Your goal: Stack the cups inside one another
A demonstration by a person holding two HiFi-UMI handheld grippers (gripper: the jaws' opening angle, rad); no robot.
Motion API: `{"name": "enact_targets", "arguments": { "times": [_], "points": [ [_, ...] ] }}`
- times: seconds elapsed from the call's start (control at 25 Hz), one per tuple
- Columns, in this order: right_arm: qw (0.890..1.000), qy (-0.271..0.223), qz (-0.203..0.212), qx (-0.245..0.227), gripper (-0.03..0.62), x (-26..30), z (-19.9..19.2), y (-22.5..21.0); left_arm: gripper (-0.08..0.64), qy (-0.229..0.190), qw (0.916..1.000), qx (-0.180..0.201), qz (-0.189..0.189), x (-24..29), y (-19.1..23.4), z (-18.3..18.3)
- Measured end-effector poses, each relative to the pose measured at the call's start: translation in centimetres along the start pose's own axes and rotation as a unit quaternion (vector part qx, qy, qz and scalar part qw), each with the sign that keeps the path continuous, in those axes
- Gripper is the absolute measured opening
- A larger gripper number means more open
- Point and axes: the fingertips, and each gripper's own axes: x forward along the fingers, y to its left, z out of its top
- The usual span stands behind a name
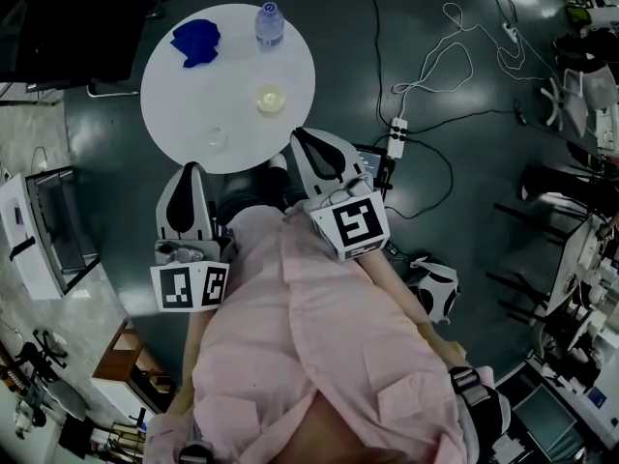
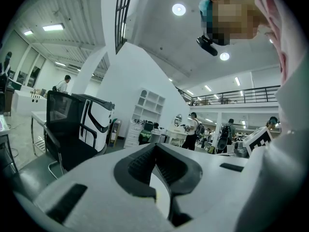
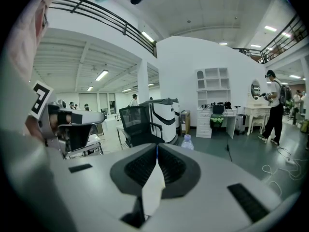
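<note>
While the left gripper and right gripper hang clenched and empty by the person's chest, neither touches anything. Ahead on the table, the yellow cup and clear cup stand apart, unstacked. The clear cup looks faint and light, so a misjudged reach could tip it or push it off the near edge.

The head view is dim: the dark grey-green floor looks murky, the round white worktop pale. Both gripper views are brighter, lit by round ceiling lamps and strip lights, fisheye-bent with black corners.
</note>
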Motion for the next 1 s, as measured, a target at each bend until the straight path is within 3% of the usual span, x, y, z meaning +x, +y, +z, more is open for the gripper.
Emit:
{"name": "enact_targets", "arguments": {
  "times": [1.0],
  "points": [
    [1.0, -0.007, 0.002, -0.007, 0.032, 0.9, 0.4, -0.6, 0.02, -0.002, 1.0, -0.007, 0.003, 1.1, 0.5, 0.1]
  ]
}}
